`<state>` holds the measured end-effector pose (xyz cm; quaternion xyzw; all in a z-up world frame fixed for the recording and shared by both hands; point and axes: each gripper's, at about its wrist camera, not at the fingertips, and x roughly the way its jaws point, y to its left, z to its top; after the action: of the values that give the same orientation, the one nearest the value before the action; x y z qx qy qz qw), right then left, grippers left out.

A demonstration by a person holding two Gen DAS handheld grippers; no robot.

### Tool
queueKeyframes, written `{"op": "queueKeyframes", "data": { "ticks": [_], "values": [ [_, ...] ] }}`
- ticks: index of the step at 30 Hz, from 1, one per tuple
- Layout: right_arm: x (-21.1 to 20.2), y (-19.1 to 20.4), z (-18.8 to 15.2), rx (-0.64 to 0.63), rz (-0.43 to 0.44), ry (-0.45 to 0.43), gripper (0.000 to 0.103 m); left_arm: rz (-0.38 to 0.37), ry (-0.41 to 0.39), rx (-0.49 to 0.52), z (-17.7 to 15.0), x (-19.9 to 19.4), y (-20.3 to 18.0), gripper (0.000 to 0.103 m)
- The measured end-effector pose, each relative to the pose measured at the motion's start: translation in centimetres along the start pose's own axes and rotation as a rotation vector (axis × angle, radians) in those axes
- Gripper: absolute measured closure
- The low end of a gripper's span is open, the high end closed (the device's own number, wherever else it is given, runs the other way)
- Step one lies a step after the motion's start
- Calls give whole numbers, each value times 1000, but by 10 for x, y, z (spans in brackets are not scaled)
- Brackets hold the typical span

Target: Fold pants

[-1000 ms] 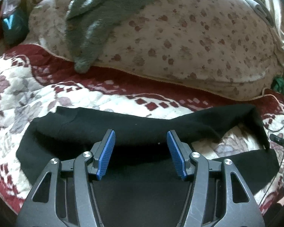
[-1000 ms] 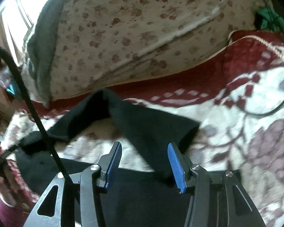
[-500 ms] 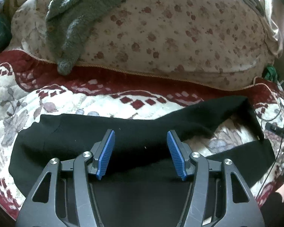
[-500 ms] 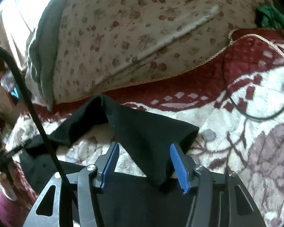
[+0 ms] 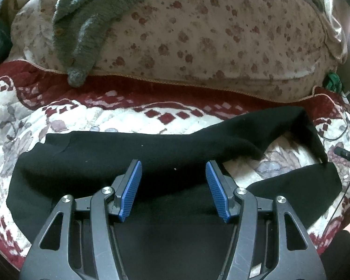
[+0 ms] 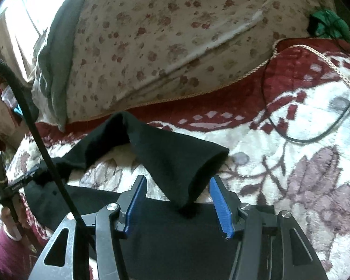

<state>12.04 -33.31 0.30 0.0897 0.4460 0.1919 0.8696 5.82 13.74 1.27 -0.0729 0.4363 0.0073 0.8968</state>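
Both tongs spread wide, gripping nothing: left [image 5: 173,187], right [image 6: 178,200]. Black pants [image 5: 133,154] on quilt [image 5: 23,116] just ahead of and beneath left tongs; one leg bent back, its cuff [image 6: 189,163] lying between right fingertips [image 6: 218,196]. Floral pillow [image 6: 165,37] farther ahead.

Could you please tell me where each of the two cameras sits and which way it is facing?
Left wrist: on the left gripper, looking along its open fingers over the black pants toward the floral pillow.
Right wrist: on the right gripper, fingers open, facing the folded-over pant leg; a hand shows at left.
Both share the pants, pillow and quilt.
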Motion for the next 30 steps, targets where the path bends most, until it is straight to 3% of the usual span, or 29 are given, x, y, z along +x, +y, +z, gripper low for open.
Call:
{"op": "queueKeyframes", "data": {
  "ticks": [6, 12, 15, 20, 26, 30],
  "values": [
    [10, 13, 2, -43, -1, 6, 49, 3, 0, 45, 3, -1, -8, 46],
    [-4, 17, 3, -87, -8, -41, 49, -2, -9, 54, 4, -3, -10, 46],
    [-12, 12, 2, -49, 42, -76, 49, -5, -8, 60, 4, -1, -13, 46],
    [-9, 16, -4, -76, -1, -68, 48, 0, -17, 73, 0, -1, -22, 46],
    [-2, 5, -14, 104, 81, -40, 48, -4, -24, 72, -2, -1, -31, 46],
    [-5, 7, -17, 126, 87, -55, 48, 3, -35, 84, -3, -2, -37, 46]
  ]
}}
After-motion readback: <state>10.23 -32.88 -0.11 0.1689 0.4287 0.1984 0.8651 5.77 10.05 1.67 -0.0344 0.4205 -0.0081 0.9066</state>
